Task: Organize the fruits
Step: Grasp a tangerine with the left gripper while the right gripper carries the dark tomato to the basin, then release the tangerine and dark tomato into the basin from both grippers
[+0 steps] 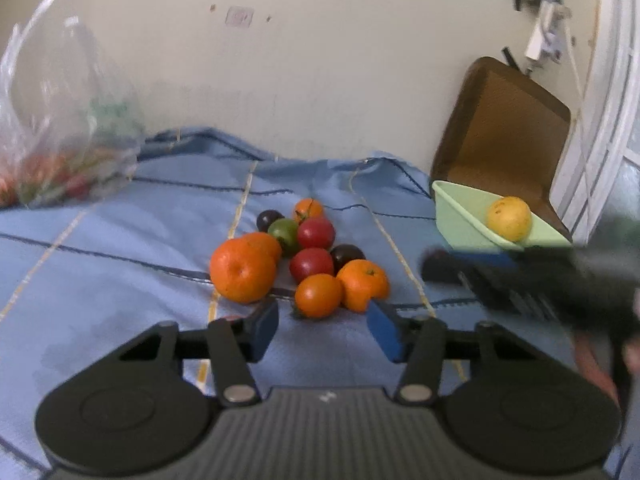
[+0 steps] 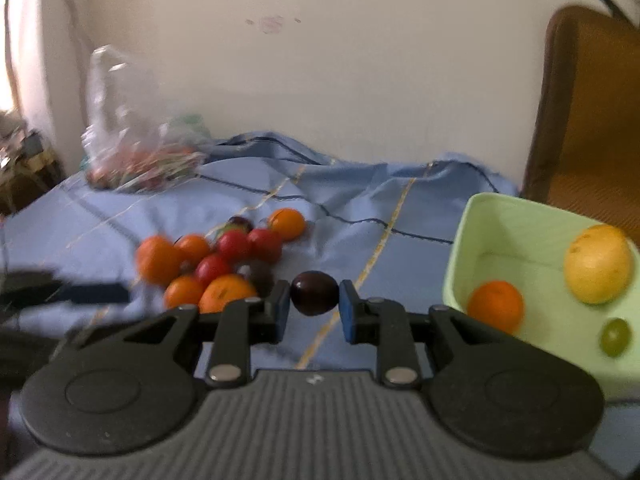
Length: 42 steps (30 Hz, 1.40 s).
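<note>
Right gripper (image 2: 314, 307) sits center of the right wrist view, pads clamped on a dark plum (image 2: 314, 293), one pad each side. Green tub (image 2: 472, 248) at right edge of that frame holds a yellow fruit (image 2: 599, 264), an orange (image 2: 496, 306) & a small green grape (image 2: 615, 336).

Left gripper (image 1: 322, 326) is low center in the left wrist view, fingers wide apart w/ nothing between them, just short of the fruit pile (image 1: 304, 256) (oranges, red ones, a green one, dark plums) in mid-frame on the blue cloth (image 1: 120, 264). Plastic bag (image 1: 60, 140) w/ blurry contents at upper left. Brown chair (image 1: 504, 128) behind the tub, upper right.
</note>
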### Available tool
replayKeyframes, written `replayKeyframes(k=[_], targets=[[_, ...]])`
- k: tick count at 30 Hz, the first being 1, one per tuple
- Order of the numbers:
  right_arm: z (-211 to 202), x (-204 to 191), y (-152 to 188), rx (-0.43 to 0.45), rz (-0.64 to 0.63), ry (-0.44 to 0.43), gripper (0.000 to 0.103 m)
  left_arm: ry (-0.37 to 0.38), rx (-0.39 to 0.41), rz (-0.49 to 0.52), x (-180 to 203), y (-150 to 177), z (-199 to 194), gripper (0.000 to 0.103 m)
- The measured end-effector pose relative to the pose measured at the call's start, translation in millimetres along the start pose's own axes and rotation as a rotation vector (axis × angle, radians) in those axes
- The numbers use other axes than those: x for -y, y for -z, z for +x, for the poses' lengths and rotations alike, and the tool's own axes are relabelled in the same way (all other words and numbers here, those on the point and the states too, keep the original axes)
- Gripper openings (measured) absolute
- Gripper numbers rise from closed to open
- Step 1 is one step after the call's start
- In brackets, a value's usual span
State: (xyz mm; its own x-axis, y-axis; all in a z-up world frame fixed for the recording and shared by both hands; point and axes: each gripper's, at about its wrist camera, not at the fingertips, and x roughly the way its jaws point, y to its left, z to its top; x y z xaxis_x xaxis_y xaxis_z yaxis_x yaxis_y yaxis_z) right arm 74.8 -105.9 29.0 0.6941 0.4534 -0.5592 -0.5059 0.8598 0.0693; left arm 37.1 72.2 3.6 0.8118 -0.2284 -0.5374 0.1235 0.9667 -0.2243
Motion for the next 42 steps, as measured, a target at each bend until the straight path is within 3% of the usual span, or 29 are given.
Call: replayKeyframes(k=[7,9,14,18,20,24,28,35,42], targets=[[-12.9,-11.0,20.9,0.007,-0.044,-0.043,0.029,0.025,-0.041,-0.086,-13.7,-11.6,25.3,0.04],[-8.8,-10.4,22.6,-0.002,-0.026,-0.053,0.029,0.043,-0.035,-0.103,-16.4,-12.5,27.1,0.03],[-12.4,-5.0,25.1,-0.003,0.026,-0.071,0.029,0.03,-0.033,-0.099,-9.7,-4.5,15.1,0.03],[-26.4,-0.2,28.8,0.023,0.04,-0.073,0.029,0.103,-0.037,-0.152,-0.4,8.8,-5.4,0.03],[-36.9,3.8,28.4,0.064,0.051,-0.061,0.029,0.145,-0.024,-0.129,14.8,5.9,-12.1,0.03],[-60.2,19.2,25.0,0.177,0.075,0.01,0.029,0.226,0.023,-0.061,51.2,-18.5,-10.4,0.03],[-78.9,44.0,24.3,0.263,0.073,0.144,0.029,0.293,0.03,-0.004,90.7,-45.2,15.9,0.03],[-80.6,91.2,25.9,0.279,0.115,0.344,0.03,0.31,0.001,0.032,140.0,-59.0,72.9,0.03],[-63.9,105.6,31.4,0.219,0.136,0.376,0.031,0.253,-0.021,0.114,162.9,-50.9,100.1,0.031]])
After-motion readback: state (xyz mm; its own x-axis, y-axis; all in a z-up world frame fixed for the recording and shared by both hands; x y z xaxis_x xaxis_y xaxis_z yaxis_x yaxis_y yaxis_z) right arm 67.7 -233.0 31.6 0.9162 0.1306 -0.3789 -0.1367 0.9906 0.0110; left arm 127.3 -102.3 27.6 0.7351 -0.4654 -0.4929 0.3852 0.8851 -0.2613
